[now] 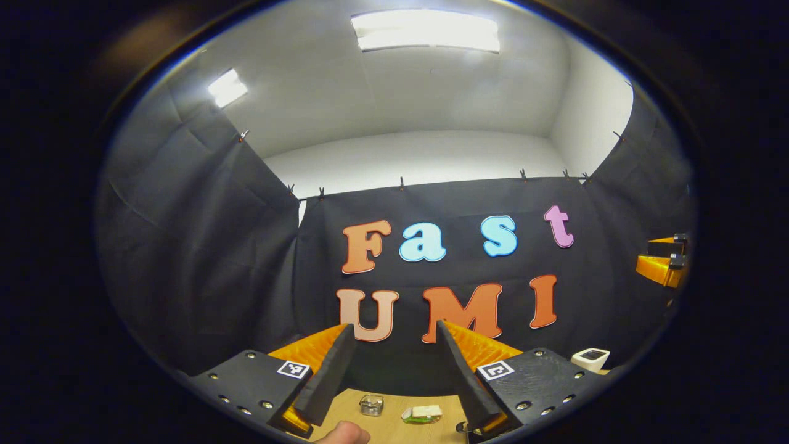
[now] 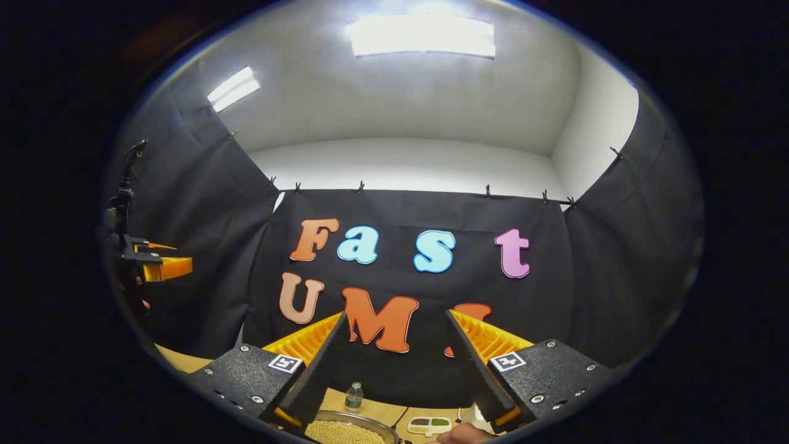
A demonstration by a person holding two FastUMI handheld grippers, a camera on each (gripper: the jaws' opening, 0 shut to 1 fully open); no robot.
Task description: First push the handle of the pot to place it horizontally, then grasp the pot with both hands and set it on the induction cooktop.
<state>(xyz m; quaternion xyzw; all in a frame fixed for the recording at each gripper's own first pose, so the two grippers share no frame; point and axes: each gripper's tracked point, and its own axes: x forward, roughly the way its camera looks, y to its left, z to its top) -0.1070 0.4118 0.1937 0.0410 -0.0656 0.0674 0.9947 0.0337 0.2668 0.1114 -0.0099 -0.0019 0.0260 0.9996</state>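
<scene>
Pot (image 2: pixel 351 430) at bottom edge of right gripper view, low between right gripper (image 2: pixel 394 364) fingers, metal rim curved, full of small yellowish beads; handle hidden. Jaws of right gripper spread wide, holding nothing, raised above pot. Left gripper (image 1: pixel 394 370) likewise wide open, empty, open air between fingers. Beyond pot on wooden table (image 2: pixel 376 408): small bottle (image 2: pixel 354 396), divided dish (image 2: pixel 429 424), well apart. In left gripper view: small metal container (image 1: pixel 372 404), white-green packet (image 1: pixel 422 413), white device (image 1: pixel 590 359) near table's right edge. Square black-white markers on gripper bodies; no readable labels.

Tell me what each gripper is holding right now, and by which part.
Nothing. The left gripper and the right gripper both stand open, raised above the table, with empty space between their fingers.
</scene>
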